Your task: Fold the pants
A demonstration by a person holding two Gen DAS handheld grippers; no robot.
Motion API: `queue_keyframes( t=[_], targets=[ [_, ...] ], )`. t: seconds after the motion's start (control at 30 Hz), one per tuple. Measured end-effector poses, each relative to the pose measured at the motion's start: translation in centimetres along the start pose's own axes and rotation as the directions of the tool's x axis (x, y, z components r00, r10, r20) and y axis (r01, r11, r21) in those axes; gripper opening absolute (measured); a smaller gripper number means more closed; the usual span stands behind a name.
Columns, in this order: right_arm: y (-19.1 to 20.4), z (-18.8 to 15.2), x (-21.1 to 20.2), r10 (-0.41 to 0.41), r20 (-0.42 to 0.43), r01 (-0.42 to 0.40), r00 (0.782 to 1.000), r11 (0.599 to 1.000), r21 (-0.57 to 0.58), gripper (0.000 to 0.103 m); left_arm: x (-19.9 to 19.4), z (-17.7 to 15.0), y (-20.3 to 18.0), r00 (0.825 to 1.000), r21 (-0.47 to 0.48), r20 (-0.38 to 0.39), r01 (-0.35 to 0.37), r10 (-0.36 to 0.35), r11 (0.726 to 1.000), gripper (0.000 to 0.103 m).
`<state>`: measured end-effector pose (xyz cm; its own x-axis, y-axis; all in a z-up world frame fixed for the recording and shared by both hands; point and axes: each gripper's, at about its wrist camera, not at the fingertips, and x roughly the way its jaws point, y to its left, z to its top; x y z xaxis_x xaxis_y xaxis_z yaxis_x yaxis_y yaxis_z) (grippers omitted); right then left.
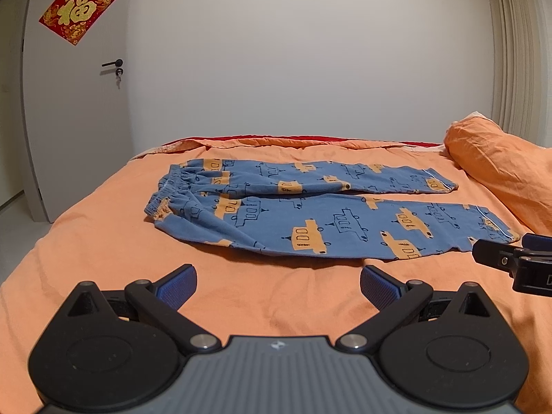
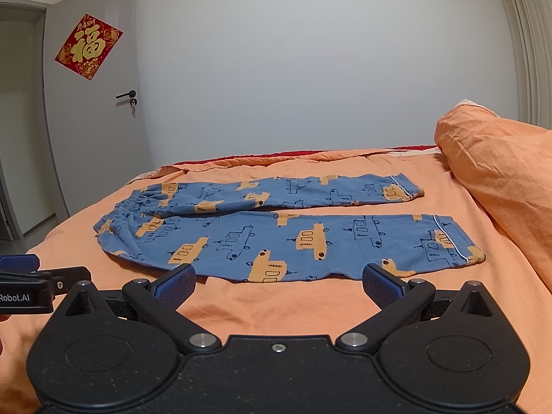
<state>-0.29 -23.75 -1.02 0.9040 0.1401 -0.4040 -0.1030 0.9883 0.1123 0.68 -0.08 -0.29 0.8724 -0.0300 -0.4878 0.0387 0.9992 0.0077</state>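
Note:
Blue pants [image 1: 310,220] with orange car prints lie flat on the orange bed sheet [image 1: 103,241], waistband to the left, both legs stretched to the right, side by side. They also show in the right wrist view [image 2: 293,238]. My left gripper [image 1: 277,284] is open and empty, hovering just in front of the near leg's edge. My right gripper [image 2: 278,284] is open and empty, in front of the near leg toward the cuff end. The right gripper's tip shows at the right edge of the left wrist view [image 1: 510,258].
An orange pillow [image 1: 500,172] lies at the right end of the bed. A white door [image 1: 76,103] with a red paper decoration [image 1: 77,8] stands at the left. A plain wall is behind the bed. Curtains [image 1: 517,51] hang at the right.

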Motion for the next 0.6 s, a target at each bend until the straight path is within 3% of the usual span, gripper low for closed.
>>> queue_keyframes(
  t=[0.17,0.3,0.47,0.6],
  targets=[
    [-0.8,1.0,1.0,0.017,0.007,-0.017,1.000,0.998,0.056,0.103,1.9,2.3,0.6,0.999,-0.008,-0.031,0.039,-0.040,0.999,0.103],
    [-1.5,4.9,2.5,0.046,0.052,-0.049,0.998,0.996,0.072,0.103,4.1,7.5,1.9,0.998,0.010,-0.058,0.015,-0.015,1.000,0.103],
    [-1.8,12.3,6.7,0.146,0.106,-0.137,0.984,0.987,-0.084,0.103,7.8,15.8,5.2,0.987,0.057,-0.134,-0.079,0.086,0.995,0.103],
    [-1.9,17.7,12.7,0.243,0.060,-0.228,0.968,0.954,-0.197,0.103,11.6,21.0,8.6,0.983,0.118,-0.143,-0.096,0.113,0.988,0.103]
  ],
)
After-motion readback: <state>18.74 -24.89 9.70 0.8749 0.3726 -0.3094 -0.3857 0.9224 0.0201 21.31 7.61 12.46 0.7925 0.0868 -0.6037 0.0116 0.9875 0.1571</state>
